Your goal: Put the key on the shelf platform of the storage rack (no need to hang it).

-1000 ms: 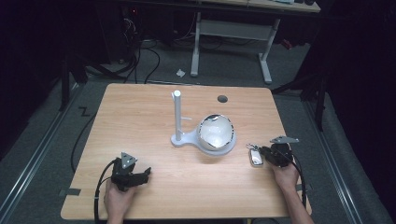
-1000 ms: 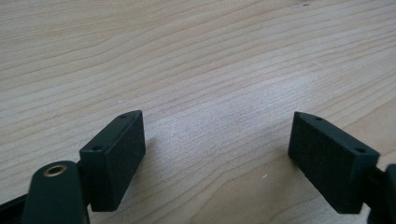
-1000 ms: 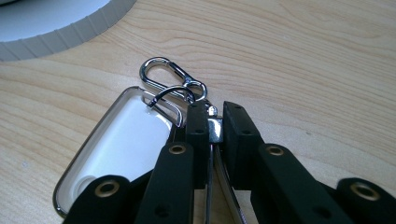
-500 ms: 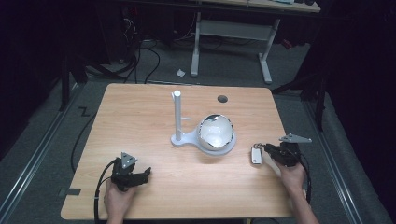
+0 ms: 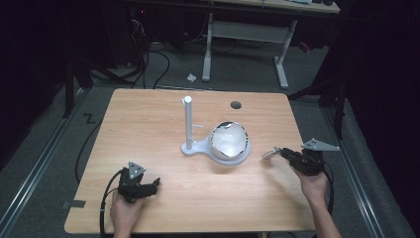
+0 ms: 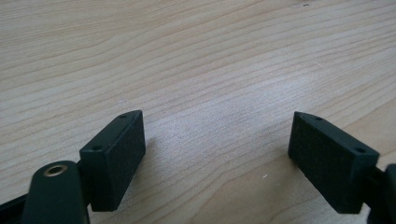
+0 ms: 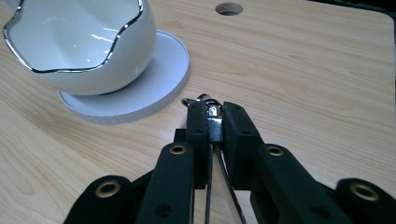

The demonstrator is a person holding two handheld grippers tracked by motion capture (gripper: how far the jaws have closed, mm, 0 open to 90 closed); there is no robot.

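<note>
A bunch of keys with a white fob (image 5: pixel 270 153) hangs just above the table at the right, held by my right gripper (image 5: pixel 286 153). In the right gripper view the jaws of that gripper (image 7: pixel 215 114) are pressed together on the metal key ring (image 7: pixel 214 122). A little ahead of it, a white egg-shaped bowl (image 7: pixel 79 42) with a silver rim sits on a round white base (image 7: pixel 154 88). My left gripper (image 5: pixel 148 187) rests at the table's front left, pointing right. Its two pads (image 6: pixel 116 154) stand wide apart over bare wood.
A white post (image 5: pixel 188 124) with a small peg rises from the same white base (image 5: pixel 195 148), left of the bowl (image 5: pixel 229 140). A round cable hole (image 5: pixel 236 105) lies near the table's far edge. Dark floor, cables and another desk's legs lie beyond.
My right gripper has risen off the table and drifted a little right, lifting the keys and fob with it. The left gripper has stayed put.
</note>
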